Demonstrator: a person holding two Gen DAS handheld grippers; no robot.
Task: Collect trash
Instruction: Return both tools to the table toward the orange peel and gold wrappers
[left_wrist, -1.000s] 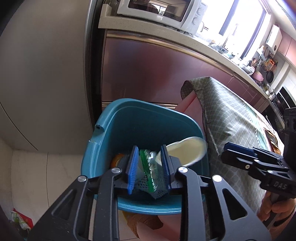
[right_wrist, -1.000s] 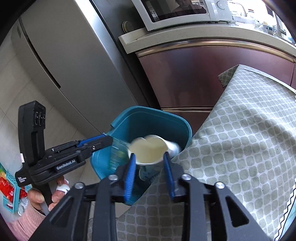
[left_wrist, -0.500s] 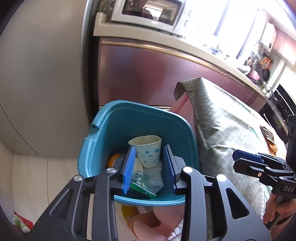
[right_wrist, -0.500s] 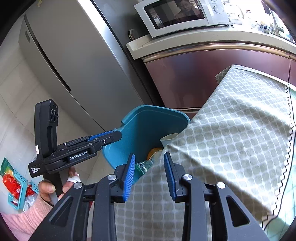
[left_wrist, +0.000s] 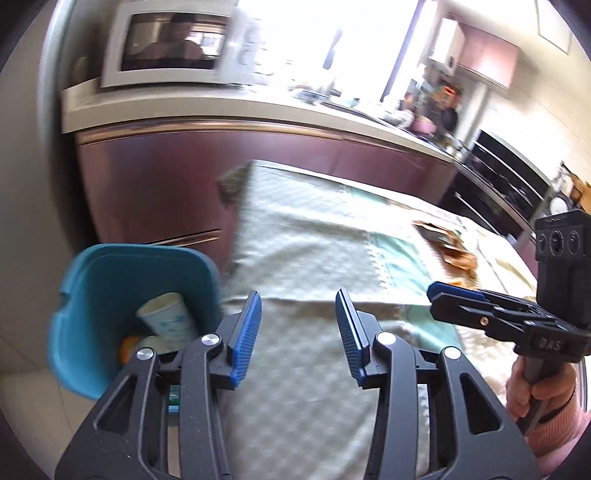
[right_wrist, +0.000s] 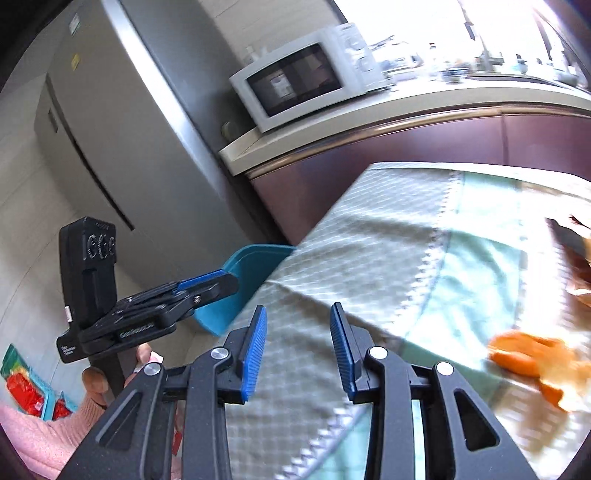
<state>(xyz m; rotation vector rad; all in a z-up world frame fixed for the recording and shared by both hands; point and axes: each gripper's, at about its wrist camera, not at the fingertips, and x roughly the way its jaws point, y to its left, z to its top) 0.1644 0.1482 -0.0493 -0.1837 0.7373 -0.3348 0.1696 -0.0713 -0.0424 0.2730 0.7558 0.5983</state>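
Now that the cup (left_wrist: 168, 317) is sitting in the bin (left_wrist: 92, 280), both claws, left (left_wrist: 298, 334) and right (right_wrist: 298, 350), are spreading empty, swinging toward peel (right_wrist: 532, 360) at 3 o'clock.

Left claw (left_wrist: 298, 332): black plastic linkage arms, silver round screws at the pivots, ribbed blue pads on both fingers. Right claw (right_wrist: 297, 349): same build. Behind each, a black upright block with three round lenses; white lettering on the side. Pink knitted sleeve (right_wrist: 44, 432) at the wrist.
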